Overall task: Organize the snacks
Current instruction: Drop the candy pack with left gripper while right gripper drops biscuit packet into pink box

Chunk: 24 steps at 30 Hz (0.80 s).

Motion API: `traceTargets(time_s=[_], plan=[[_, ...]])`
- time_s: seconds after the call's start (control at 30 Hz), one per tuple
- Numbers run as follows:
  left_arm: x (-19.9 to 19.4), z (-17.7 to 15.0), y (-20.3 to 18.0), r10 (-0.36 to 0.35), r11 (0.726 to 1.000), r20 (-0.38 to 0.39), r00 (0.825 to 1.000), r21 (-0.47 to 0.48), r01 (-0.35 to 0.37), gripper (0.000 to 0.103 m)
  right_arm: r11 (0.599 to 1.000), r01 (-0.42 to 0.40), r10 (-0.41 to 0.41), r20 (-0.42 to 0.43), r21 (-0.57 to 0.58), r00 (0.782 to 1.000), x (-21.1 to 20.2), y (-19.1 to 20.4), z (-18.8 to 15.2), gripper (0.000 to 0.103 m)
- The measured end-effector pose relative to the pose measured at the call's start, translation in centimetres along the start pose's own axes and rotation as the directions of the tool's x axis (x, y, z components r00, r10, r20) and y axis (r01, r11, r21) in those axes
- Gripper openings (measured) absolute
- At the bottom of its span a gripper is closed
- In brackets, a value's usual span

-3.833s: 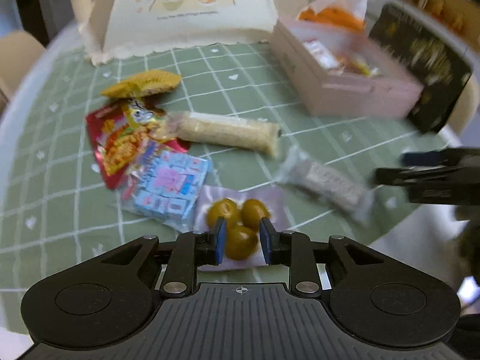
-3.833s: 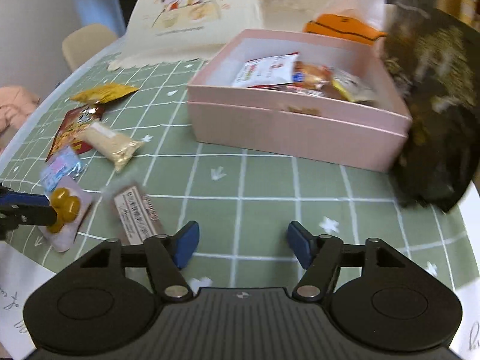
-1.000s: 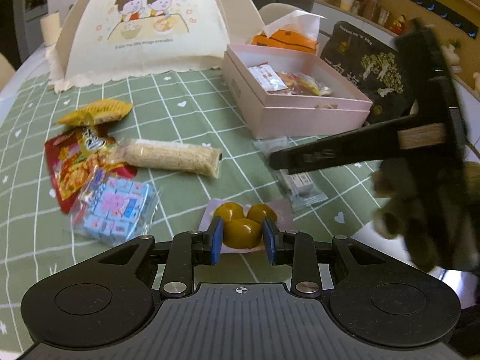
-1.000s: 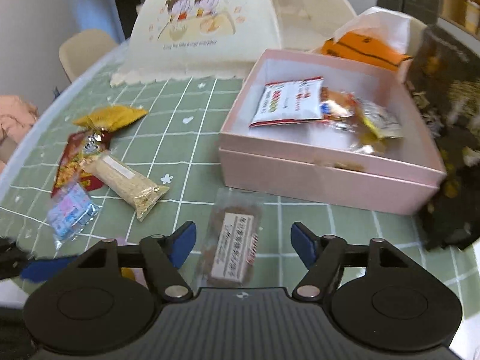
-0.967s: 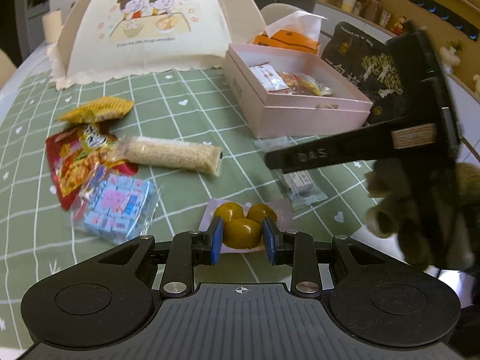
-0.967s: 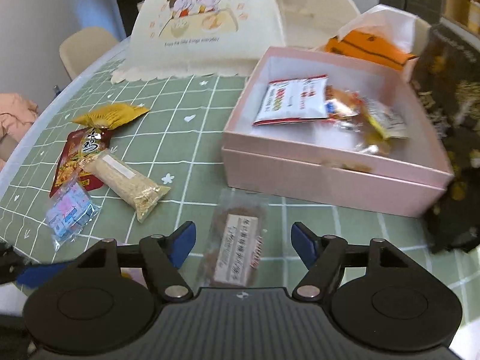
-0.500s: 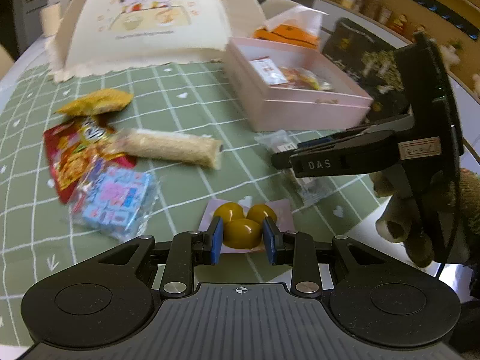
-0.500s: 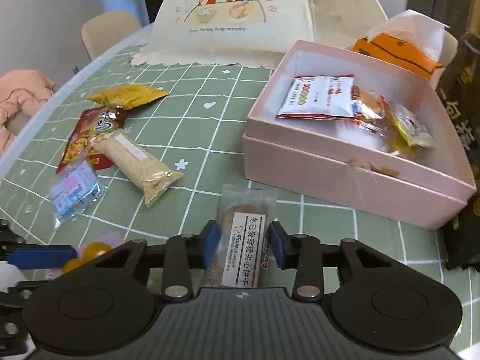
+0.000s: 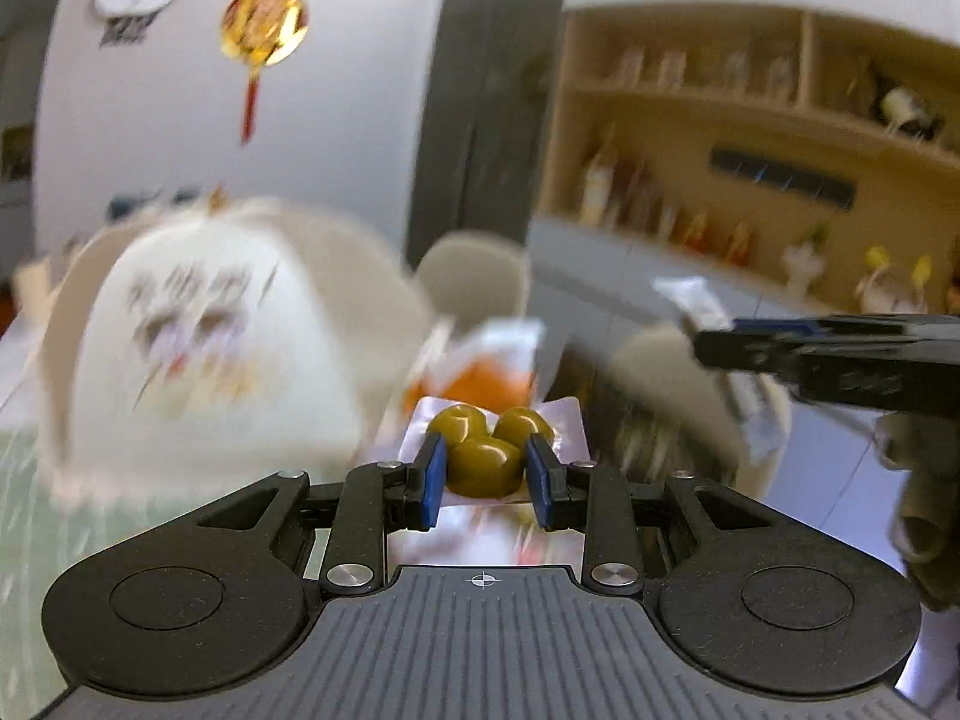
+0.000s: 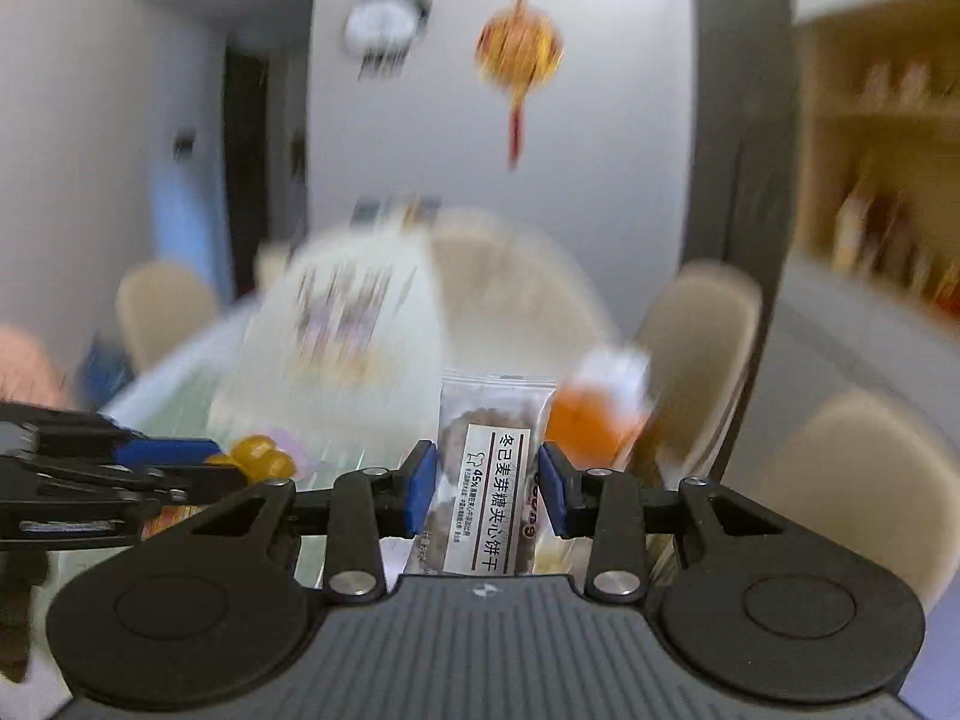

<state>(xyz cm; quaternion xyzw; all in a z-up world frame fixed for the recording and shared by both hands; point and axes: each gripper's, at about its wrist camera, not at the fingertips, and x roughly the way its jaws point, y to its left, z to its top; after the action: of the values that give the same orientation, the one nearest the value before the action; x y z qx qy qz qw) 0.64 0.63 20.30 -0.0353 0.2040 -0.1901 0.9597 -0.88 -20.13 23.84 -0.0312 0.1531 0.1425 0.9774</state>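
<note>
Right wrist view alone shows label on biscuit packet [image 10: 493, 480] gripped by right gripper [image 10: 486, 489], left gripper [image 9: 485, 480] gripping olive pack [image 9: 489, 450]

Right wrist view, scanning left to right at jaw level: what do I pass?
left gripper → yellow candy pack → biscuit packet held in the right gripper → orange tissue pack → beige chair

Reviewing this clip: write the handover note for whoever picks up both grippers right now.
Left gripper: shut on the pack of green candies, lifted clear of the table.
Right gripper: jaws have just closed on the clear-wrapped biscuit pack, also held in the air.
Pictures are blurred; the snack box is not in view now, nor are the other snacks.
Done: both packs picked up.
Left: likely carry both to the box, release, then check the table for more.
</note>
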Motion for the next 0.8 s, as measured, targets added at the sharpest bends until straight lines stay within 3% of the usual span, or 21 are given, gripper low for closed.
traceTargets(time_s=[0.07, 0.13, 0.27, 0.37, 0.5, 0.63, 0.67, 0.73, 0.8], plan=[[3.5, 1.5, -0.3, -0.021, 1.0, -0.029, 0.999, 0.001, 0.021, 0.033, 0.999, 0.036, -0.035, 0.055, -0.016, 0.998, -0.4, -0.6, 2.2, 0.037], [7.6, 1.5, -0.3, -0.025, 0.999, -0.109, 0.994, -0.027, 0.022, 0.033, 0.997, 0.071, -0.069, 0.062, -0.025, 0.996, -0.1, -0.8, 3.2, 0.037], [14.7, -2.0, 0.2, -0.04, 0.996, -0.27, 0.962, -0.087, 0.017, 0.033, 0.996, 0.088, -0.089, -0.007, -0.013, 0.996, 1.7, -1.1, 2.7, 0.037], [18.2, -5.1, 1.6, -0.115, 0.985, -0.36, 0.926, -0.166, 0.057, 0.032, 0.996, 0.092, -0.092, -0.07, -0.002, 0.993, 3.5, -1.3, 1.5, 0.037], [16.3, -5.9, 2.5, -0.059, 0.986, -0.246, 0.968, -0.166, 0.018, 0.032, 0.996, 0.078, -0.07, -0.178, 0.043, 0.982, 7.2, -1.6, 0.3, 0.037], [12.4, -5.5, 5.4, -0.064, 0.949, -0.18, 0.982, -0.314, 0.004, 0.032, 0.994, 0.066, -0.037, -0.308, 0.084, 0.951, 13.1, -1.2, -1.1, 0.039], [11.6, -5.5, 6.0, -0.047, 0.947, -0.168, 0.985, -0.322, -0.01, 0.032, 0.993, 0.059, -0.022, -0.333, 0.1, 0.943, 15.1, -1.5, -1.5, 0.045], [9.5, -5.6, 7.8, 0.015, 0.94, -0.165, 0.986, -0.334, -0.071, 0.032, 0.99, 0.072, -0.022, -0.381, 0.118, 0.925, 19.4, -2.3, -2.6, 0.061], [7.4, -6.3, 10.0, 0.097, 0.925, -0.195, 0.976, -0.345, -0.16, 0.032, 0.983, 0.126, -0.056, -0.436, 0.134, 0.898, 22.4, -2.8, -3.8, 0.06]])
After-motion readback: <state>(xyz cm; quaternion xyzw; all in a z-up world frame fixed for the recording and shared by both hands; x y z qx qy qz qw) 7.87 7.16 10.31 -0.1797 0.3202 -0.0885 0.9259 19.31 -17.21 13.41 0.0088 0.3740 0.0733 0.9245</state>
